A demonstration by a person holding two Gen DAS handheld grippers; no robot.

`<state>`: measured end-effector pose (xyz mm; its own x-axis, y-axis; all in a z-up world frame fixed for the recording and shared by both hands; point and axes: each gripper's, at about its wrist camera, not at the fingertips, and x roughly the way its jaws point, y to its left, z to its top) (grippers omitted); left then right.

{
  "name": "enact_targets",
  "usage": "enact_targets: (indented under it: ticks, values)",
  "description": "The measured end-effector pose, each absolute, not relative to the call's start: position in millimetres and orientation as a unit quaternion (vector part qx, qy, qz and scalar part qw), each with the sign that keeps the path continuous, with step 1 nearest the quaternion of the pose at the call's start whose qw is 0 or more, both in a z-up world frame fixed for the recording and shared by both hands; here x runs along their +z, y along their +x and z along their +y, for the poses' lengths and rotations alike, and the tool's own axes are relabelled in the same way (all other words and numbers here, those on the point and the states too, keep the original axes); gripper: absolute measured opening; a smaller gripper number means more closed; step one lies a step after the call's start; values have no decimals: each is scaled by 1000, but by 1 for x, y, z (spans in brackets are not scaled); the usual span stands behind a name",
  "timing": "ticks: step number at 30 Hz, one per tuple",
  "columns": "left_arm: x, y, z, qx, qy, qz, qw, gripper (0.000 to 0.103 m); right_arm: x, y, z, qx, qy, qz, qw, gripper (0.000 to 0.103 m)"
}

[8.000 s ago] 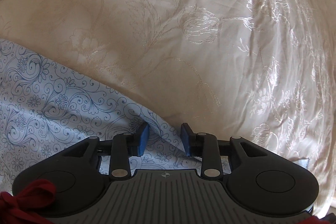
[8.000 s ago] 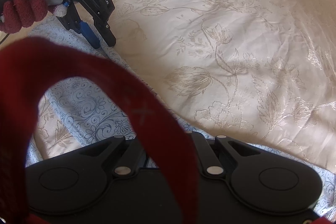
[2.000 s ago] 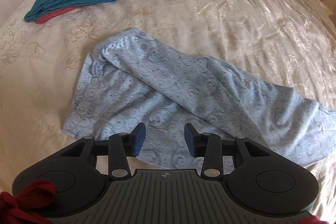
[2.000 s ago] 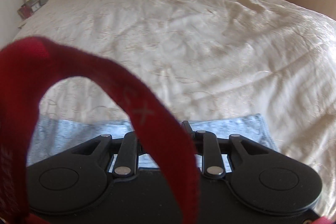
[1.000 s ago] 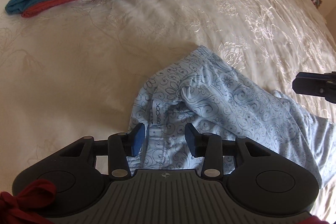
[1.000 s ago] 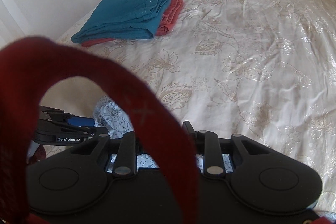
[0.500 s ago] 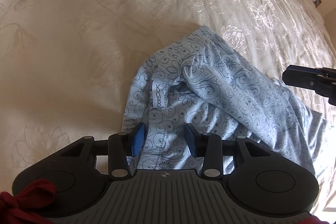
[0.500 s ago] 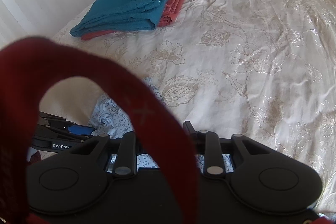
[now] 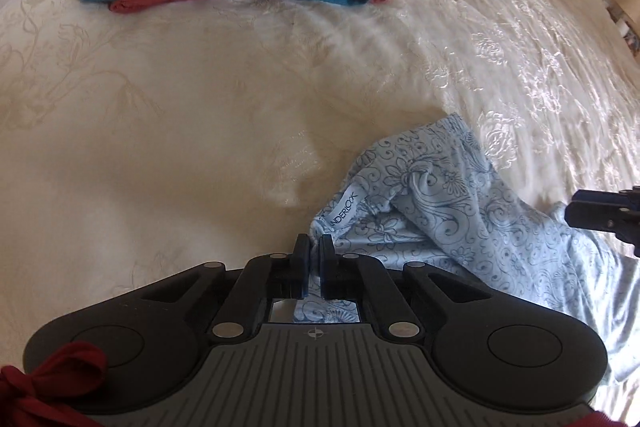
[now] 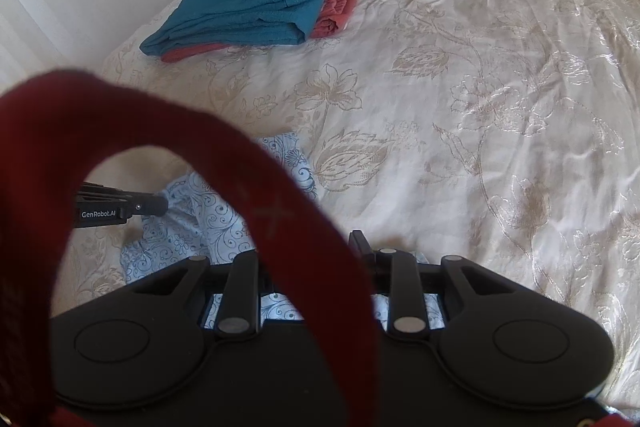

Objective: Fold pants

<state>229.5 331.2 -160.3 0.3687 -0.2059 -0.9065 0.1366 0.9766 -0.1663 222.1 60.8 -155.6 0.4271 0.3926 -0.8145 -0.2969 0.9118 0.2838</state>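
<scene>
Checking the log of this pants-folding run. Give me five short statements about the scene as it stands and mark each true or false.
1. The left gripper is shut on the edge of the blue patterned pants. True.
2. The teal folded garment lies under the red one. False: the teal one lies on top.
3. The patterned pants lie neatly folded. False: they lie bunched and rumpled on the bedspread.
4. A red strap hides the space between the right gripper's fingers. True.
5. The folded stack touches the patterned pants. False: bare bedspread lies between them.
</scene>
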Motion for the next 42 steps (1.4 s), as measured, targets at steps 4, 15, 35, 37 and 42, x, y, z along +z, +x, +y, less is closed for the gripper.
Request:
enact_targets:
  ticks: [4, 15, 35, 37, 42]
  values:
    - [-162, 235, 333, -120, -65, 568, 812, 11, -163, 241, 68, 226, 58, 499, 835, 51]
    - [-138, 230, 355, -126, -98, 550, 820, 12, -202, 289, 96, 247, 82, 540, 800, 51]
    - [-123, 220, 381, -87, -115, 537, 831, 12, -144, 155, 176, 362, 27, 481, 798, 9]
    - [-120, 218, 381, -90, -109, 534, 833, 12, -154, 147, 189, 369, 11, 488, 791, 9]
    - [-116, 213, 375, -107, -101, 535, 832, 12, -171, 134, 206, 372, -15, 492, 787, 13]
